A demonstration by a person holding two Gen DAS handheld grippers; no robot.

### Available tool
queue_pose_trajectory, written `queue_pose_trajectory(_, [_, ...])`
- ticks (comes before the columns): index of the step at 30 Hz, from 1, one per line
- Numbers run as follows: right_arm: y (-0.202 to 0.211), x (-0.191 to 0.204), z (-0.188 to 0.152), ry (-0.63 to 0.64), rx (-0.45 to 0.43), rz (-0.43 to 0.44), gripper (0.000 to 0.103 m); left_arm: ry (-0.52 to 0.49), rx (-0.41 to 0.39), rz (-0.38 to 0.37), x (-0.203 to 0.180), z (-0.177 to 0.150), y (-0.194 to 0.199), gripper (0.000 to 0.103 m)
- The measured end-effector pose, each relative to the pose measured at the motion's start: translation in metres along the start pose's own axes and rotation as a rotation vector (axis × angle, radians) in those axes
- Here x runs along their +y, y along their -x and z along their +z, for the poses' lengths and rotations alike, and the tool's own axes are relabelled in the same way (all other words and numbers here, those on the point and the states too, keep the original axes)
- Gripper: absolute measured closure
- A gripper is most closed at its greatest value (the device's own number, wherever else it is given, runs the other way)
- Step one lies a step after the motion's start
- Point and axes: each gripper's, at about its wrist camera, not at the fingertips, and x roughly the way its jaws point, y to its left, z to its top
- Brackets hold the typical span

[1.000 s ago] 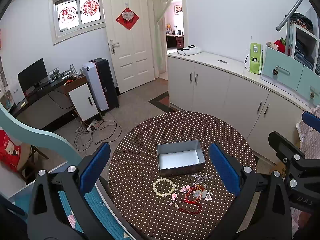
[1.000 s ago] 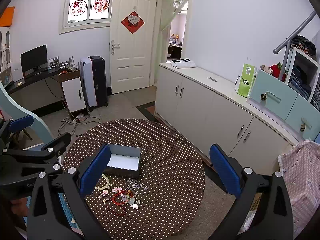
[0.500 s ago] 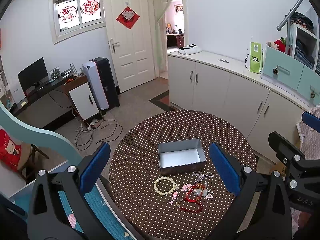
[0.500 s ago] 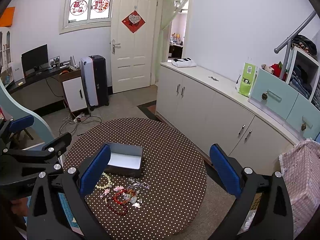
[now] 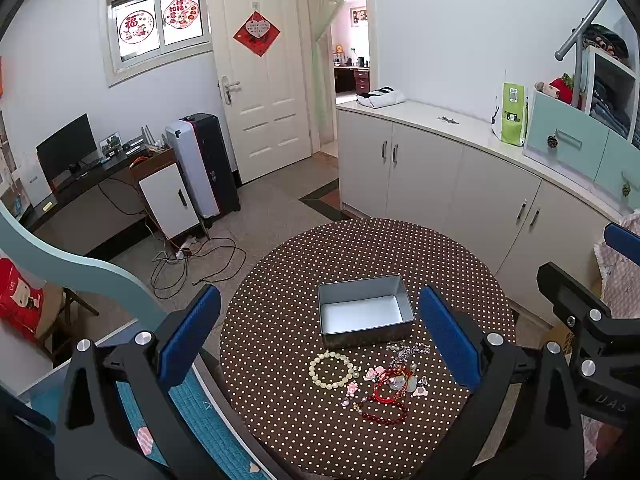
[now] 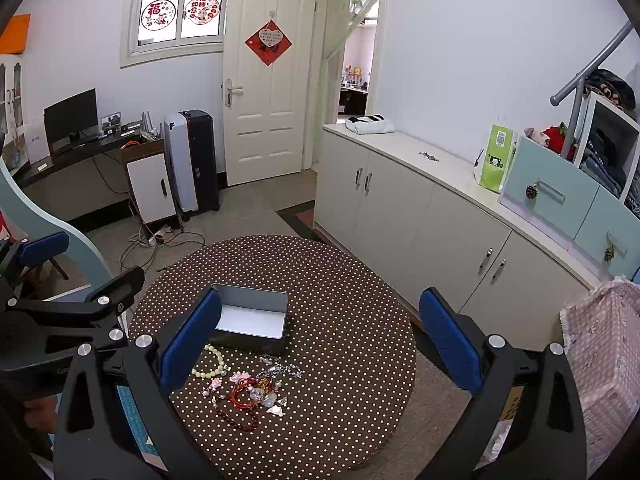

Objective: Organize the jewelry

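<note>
An empty grey metal box (image 5: 364, 314) stands on a round brown polka-dot table (image 5: 280, 280). In front of it lie a white bead bracelet (image 5: 331, 370), a red bead bracelet (image 5: 382, 410), red cord pieces with pink and clear charms (image 5: 394, 380) and a silvery chain (image 5: 408, 349). My left gripper (image 5: 320, 338) is open and empty, held high above the table. My right gripper (image 6: 320, 340) is open and empty, also high, to the right. The box (image 6: 252, 320) and jewelry pile (image 6: 252, 392) also show in the right wrist view.
White cabinets (image 5: 460, 176) run along the right wall behind the table. A teal curved chair back (image 5: 80, 264) stands at the left. A pink checked cloth (image 6: 604, 344) is at the right. Cables (image 5: 192, 256) lie on the floor.
Both grippers have drifted slightly; the table and box sit a little further left and lower in the views. Nothing was taken hold of.
</note>
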Motion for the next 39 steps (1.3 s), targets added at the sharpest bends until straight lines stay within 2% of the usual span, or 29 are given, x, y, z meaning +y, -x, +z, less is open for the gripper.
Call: queue_pose_trajectory(39, [-0.0049,-0.0047,0.0021,-0.01,0.019,0.021,0.007,0.004,0.016,-0.008,-0.0007,0.0021,-0.006,0.005])
